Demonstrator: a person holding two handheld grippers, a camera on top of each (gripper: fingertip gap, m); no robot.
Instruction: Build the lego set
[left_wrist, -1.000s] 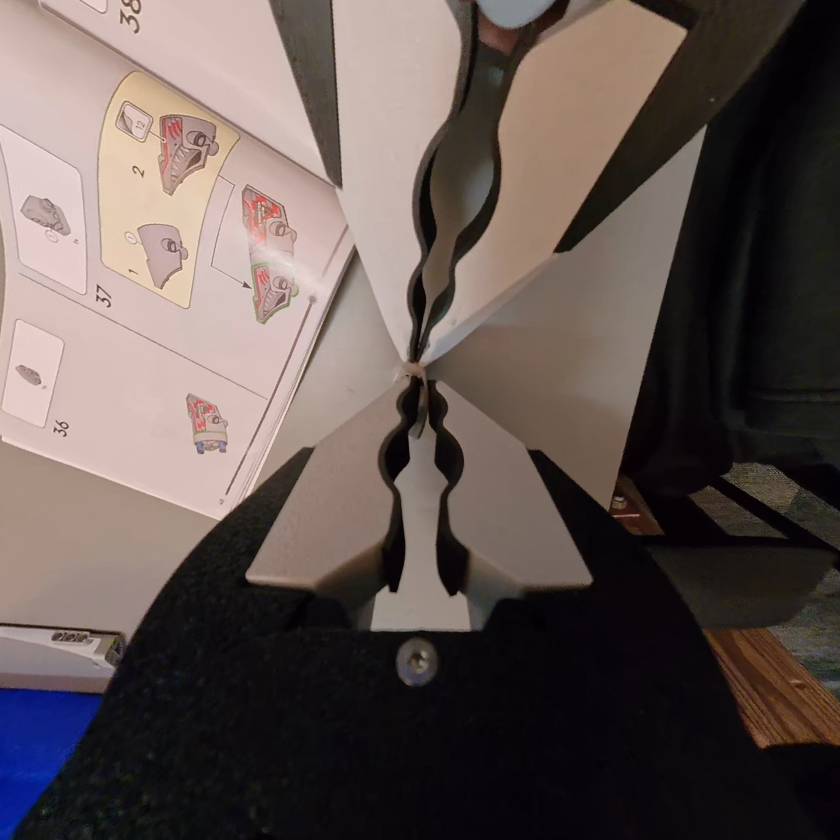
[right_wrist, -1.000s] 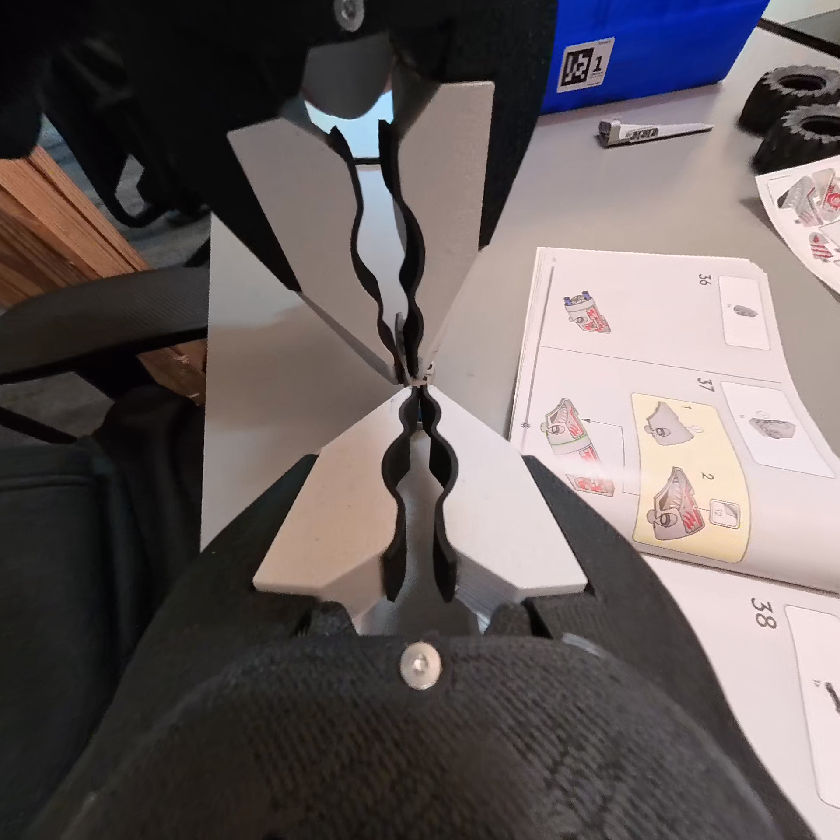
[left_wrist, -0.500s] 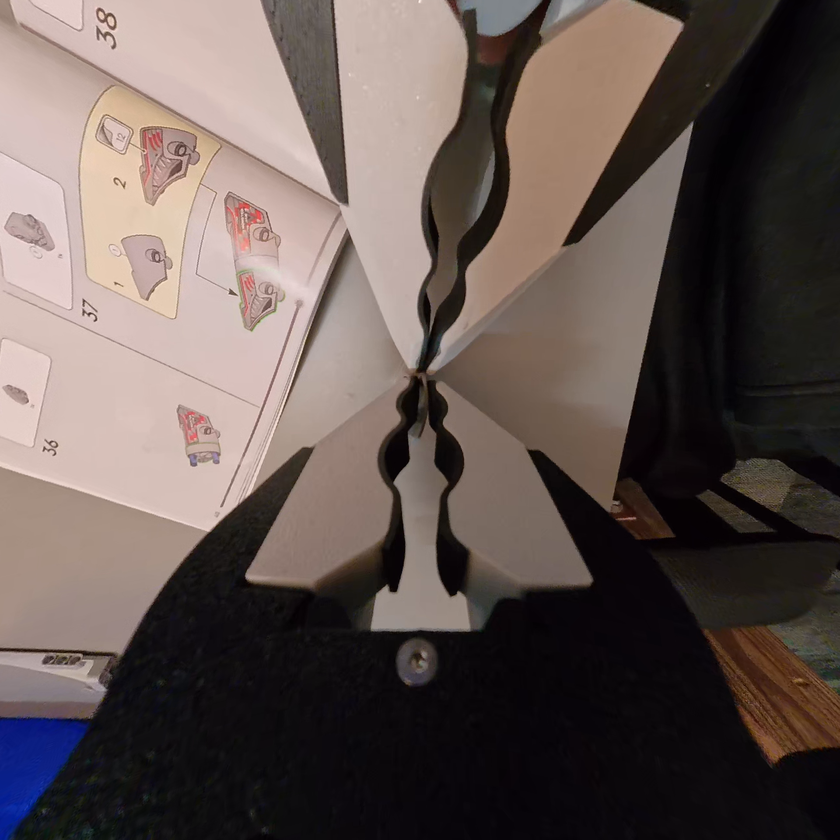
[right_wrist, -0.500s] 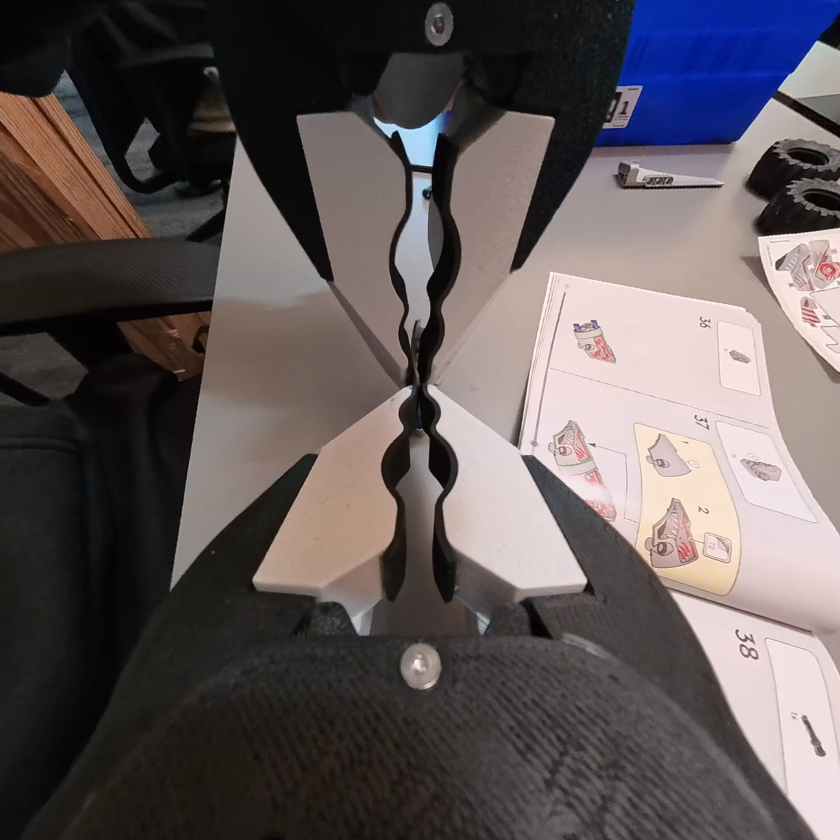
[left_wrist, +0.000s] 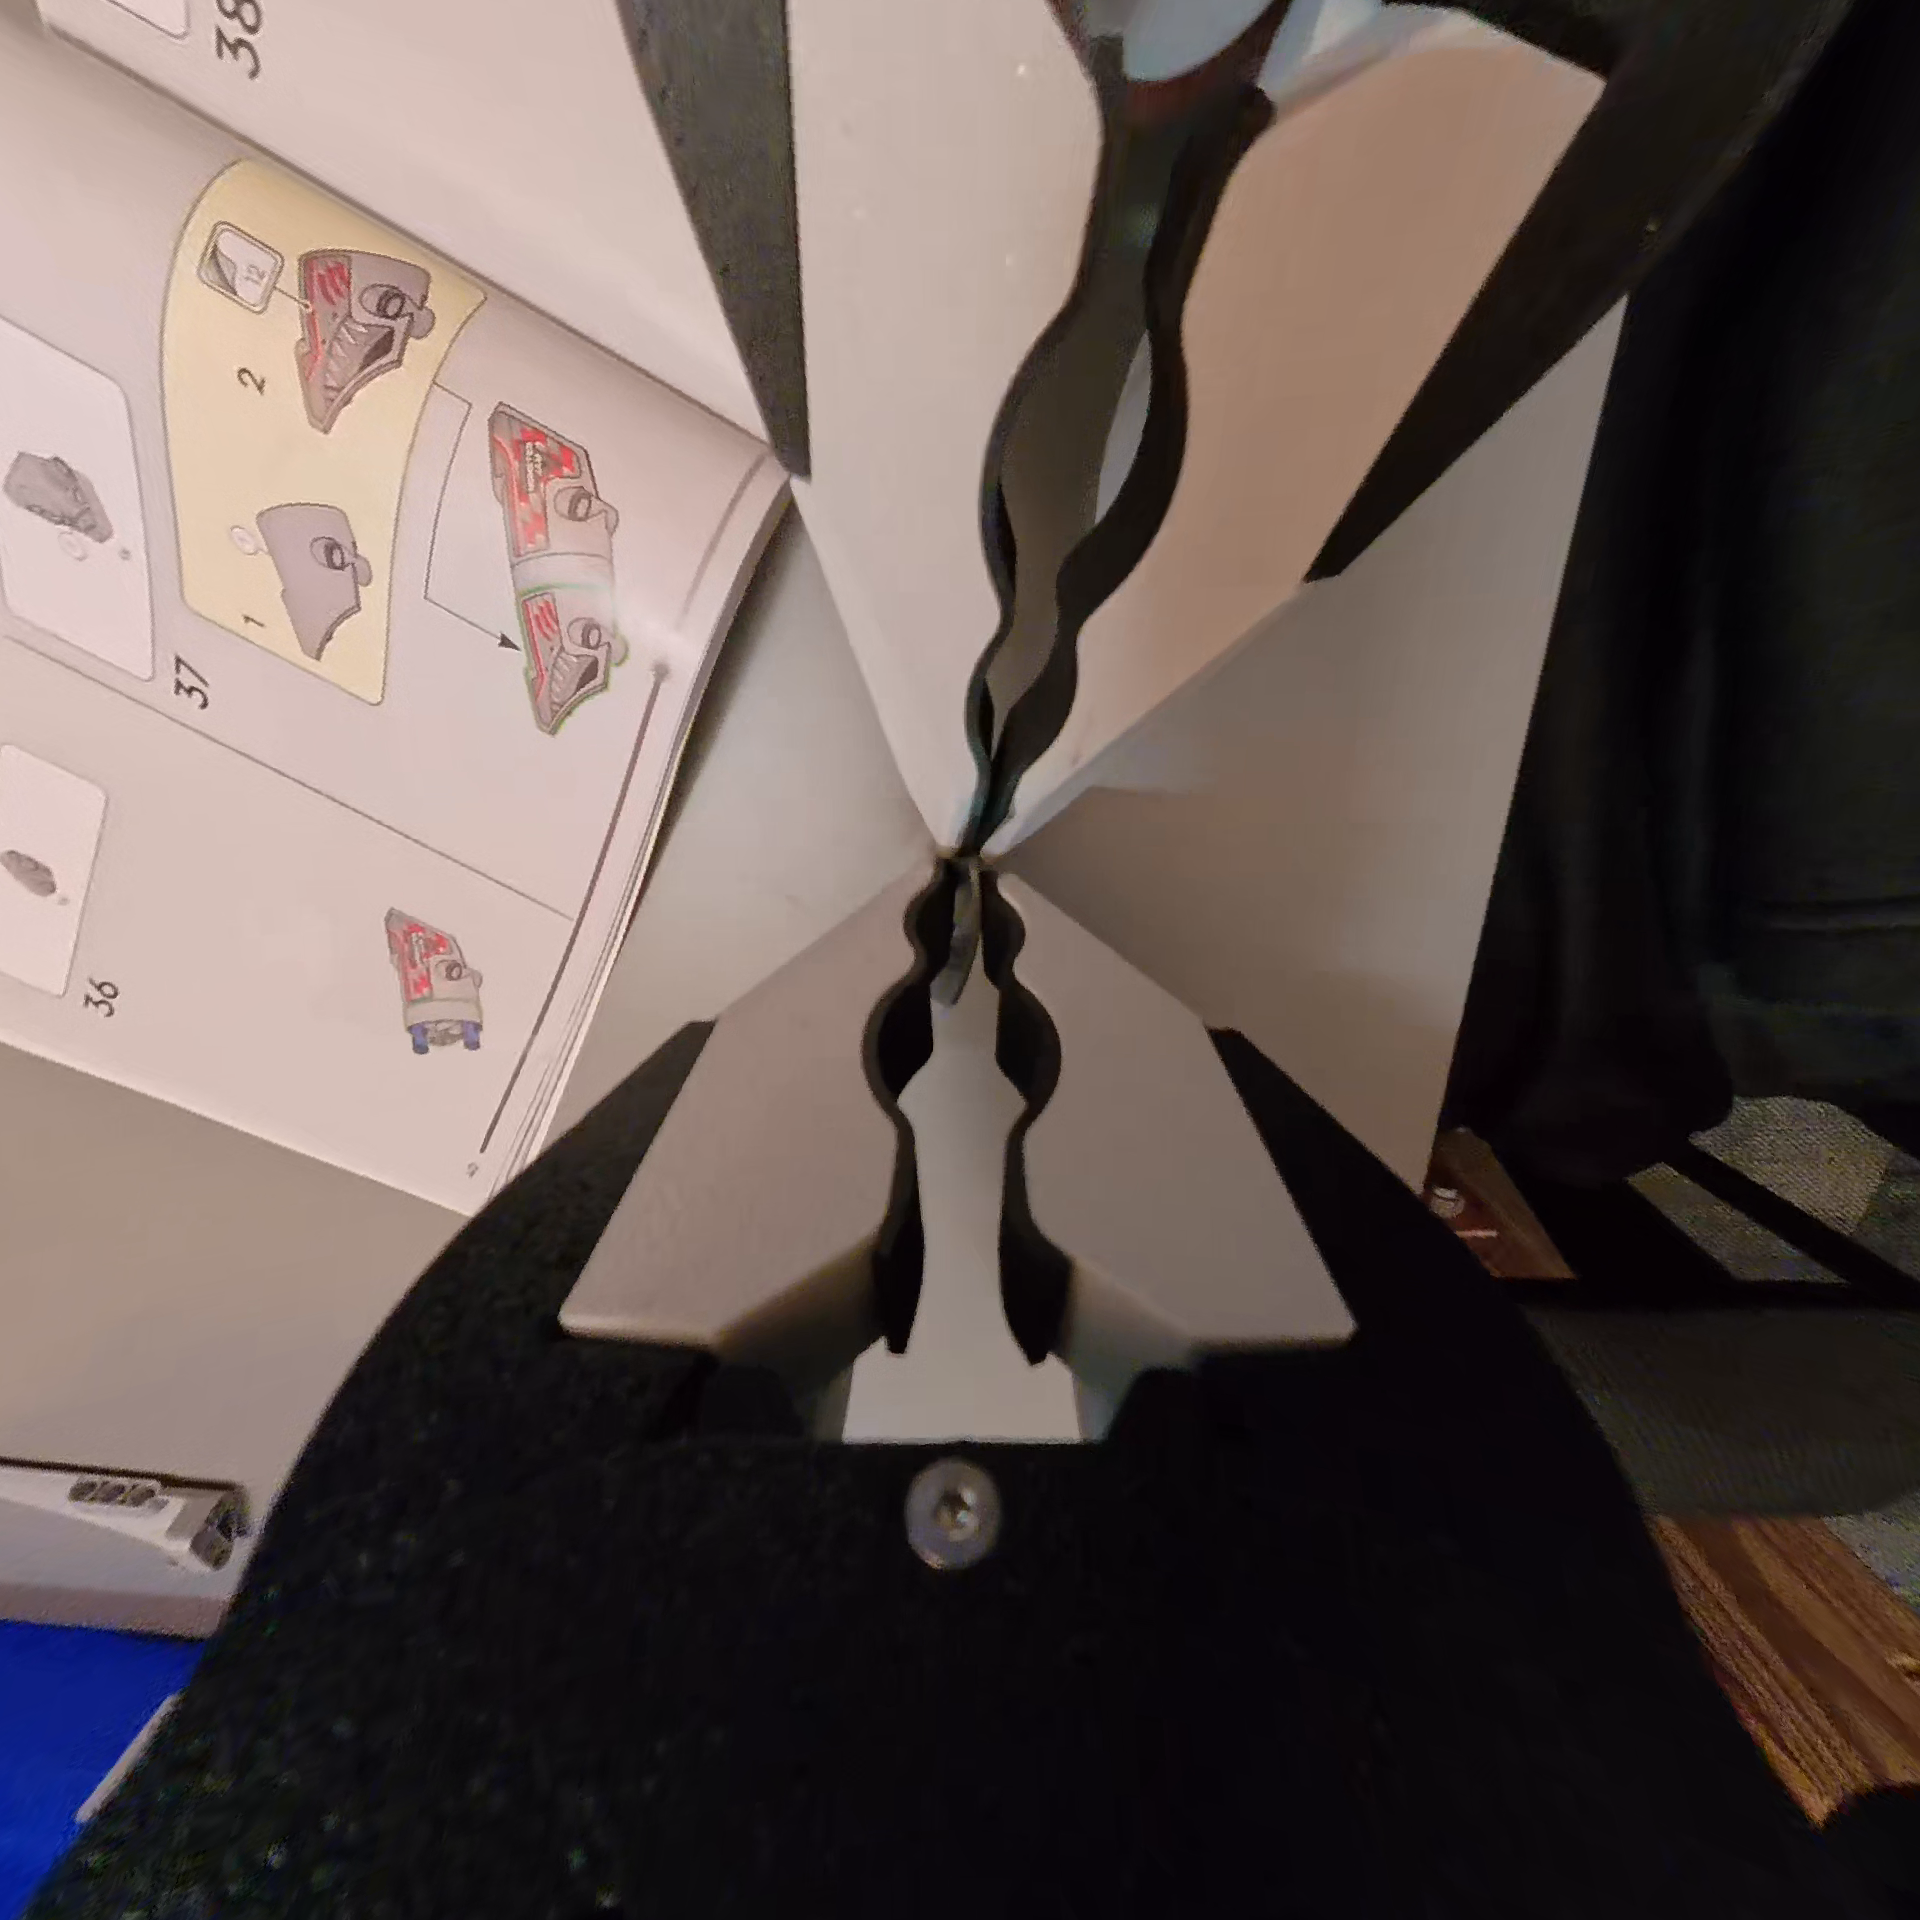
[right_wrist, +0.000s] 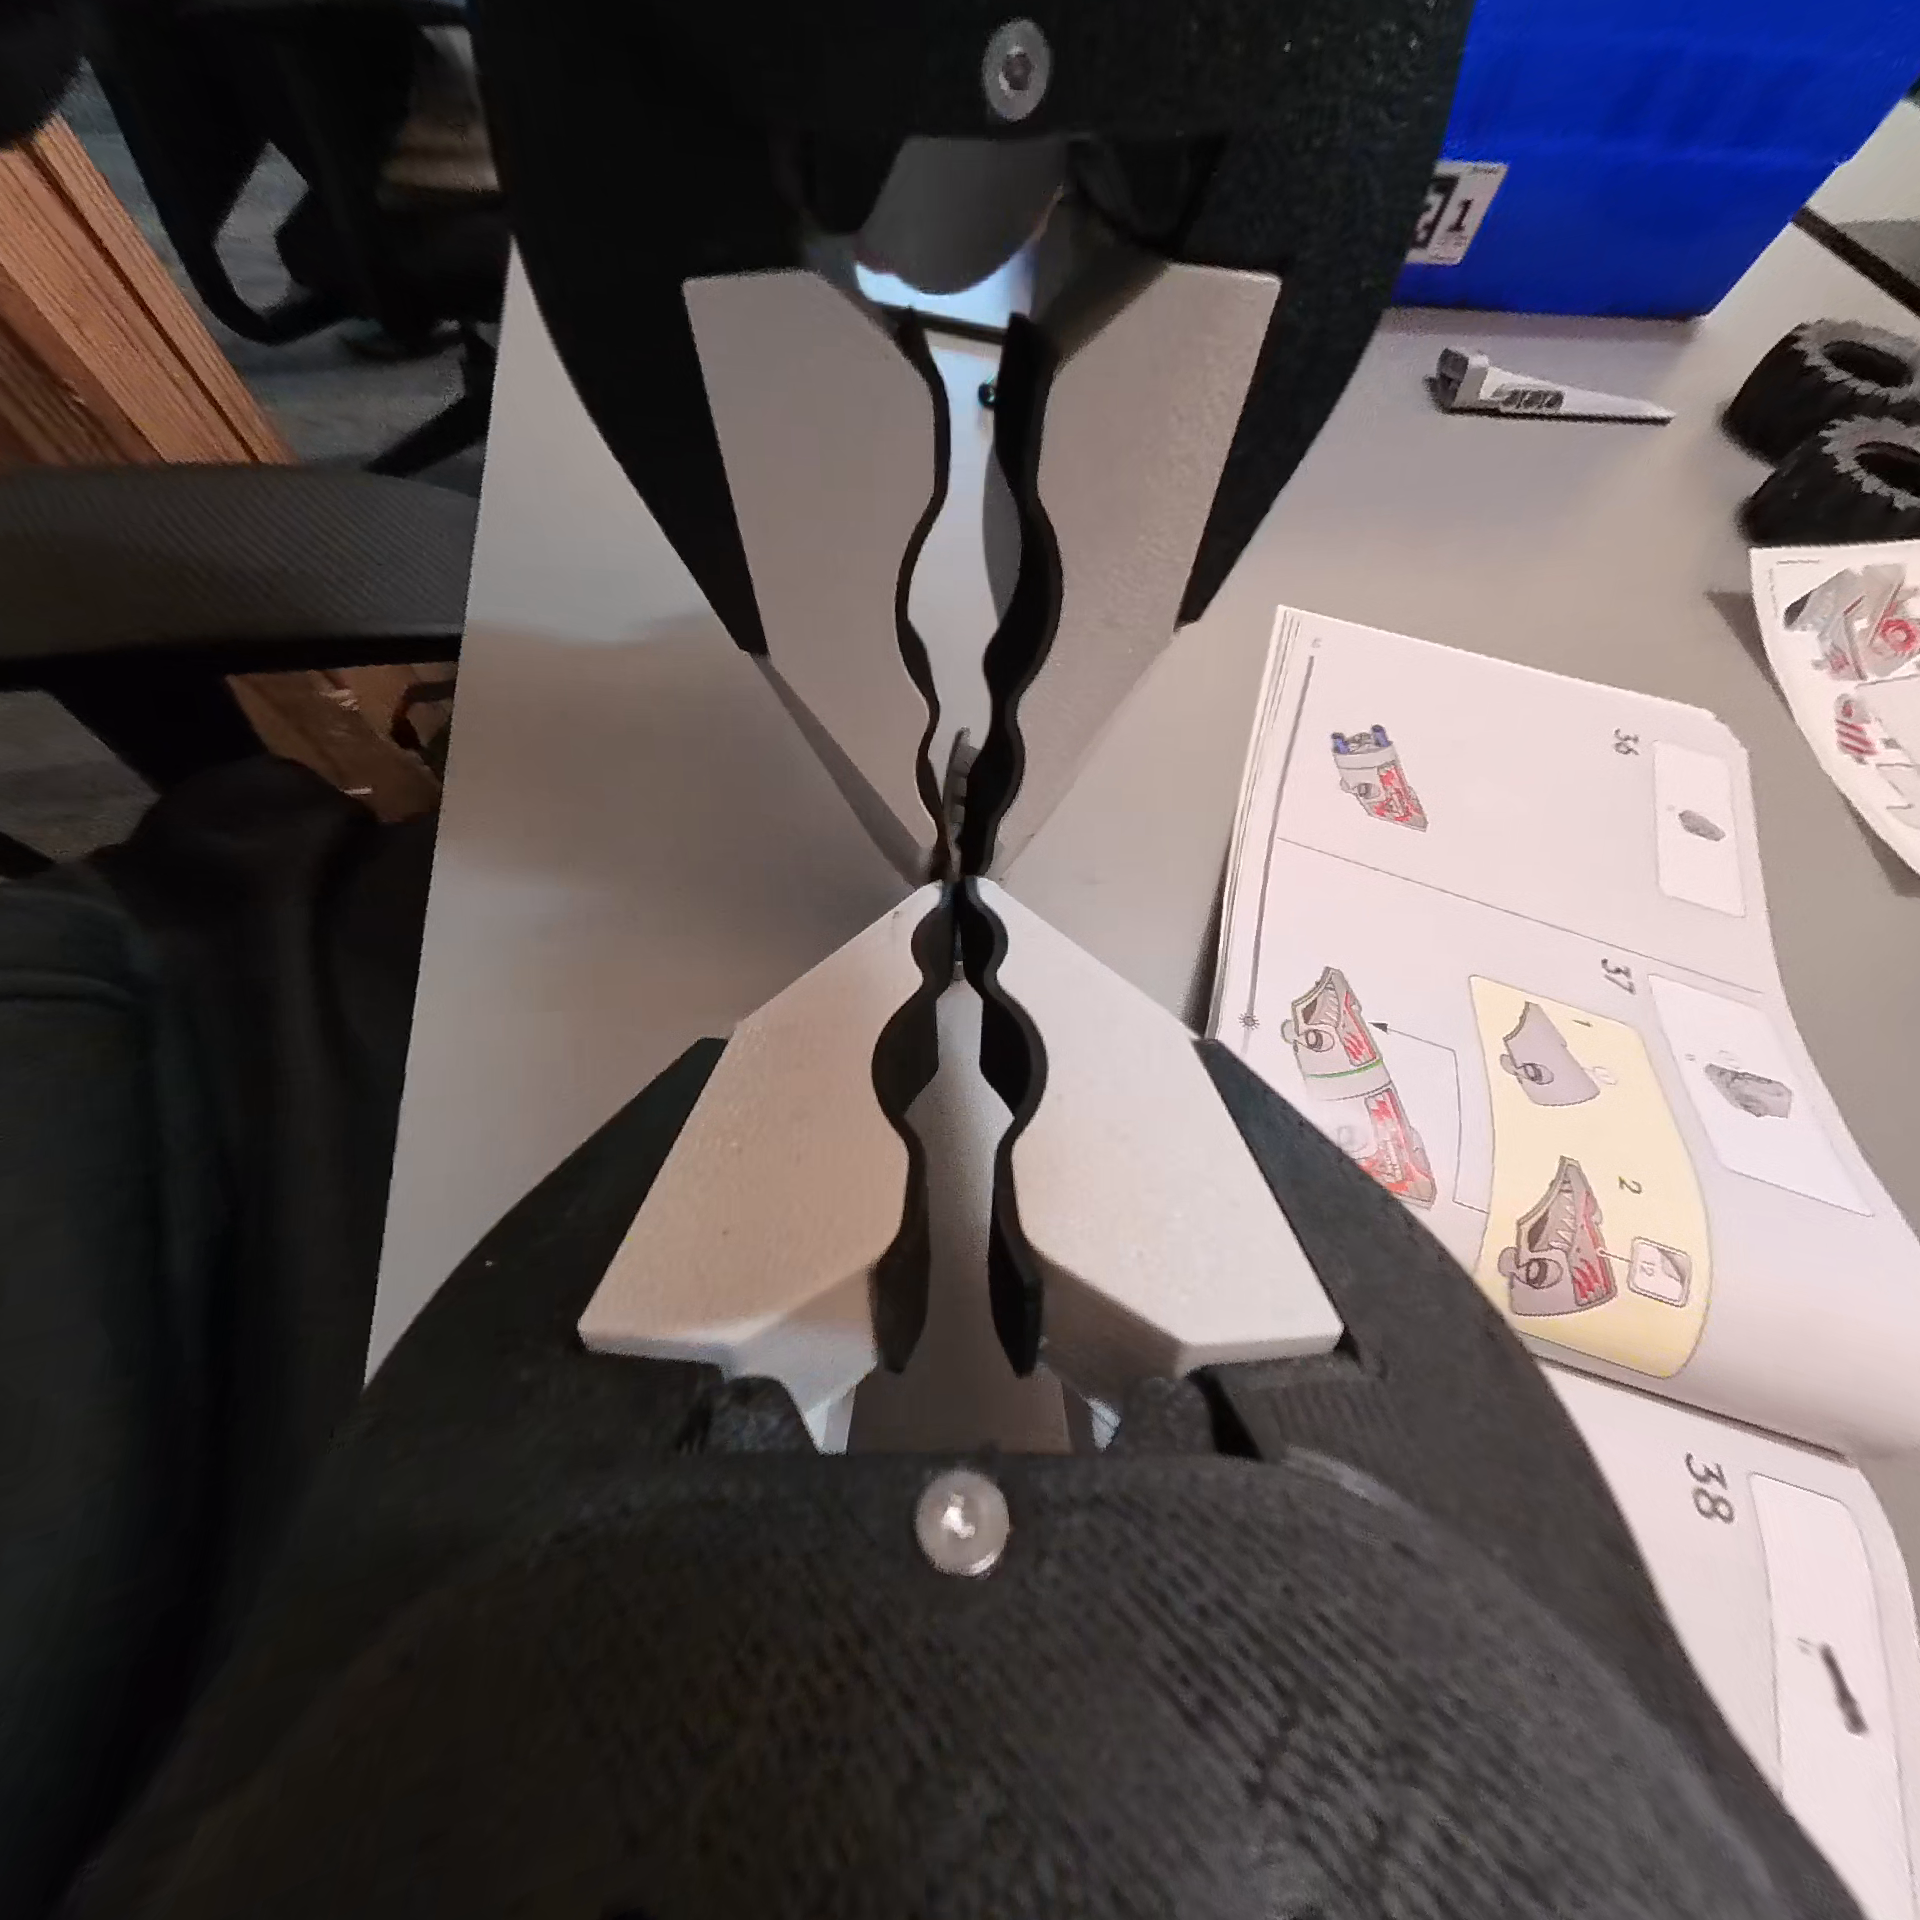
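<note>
left gripper (left_wrist: 961, 883) jaws clamped on small thin grey lego piece (left_wrist: 958, 951) | right gripper (right_wrist: 951, 894) tip-to-tip against left, jaws closed, grip on piece unclear | both above grey table (right_wrist: 1455, 499), just beside open white instruction booklet (right_wrist: 1558, 935)

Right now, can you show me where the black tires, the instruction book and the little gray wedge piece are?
black tires (right_wrist: 1849, 436): right wrist view, tread of the nearer tire.
instruction book (right_wrist: 1507, 831): right wrist view, bare part of the open page.
gray wedge piece (right_wrist: 1538, 397): right wrist view, its sloped top.
</note>
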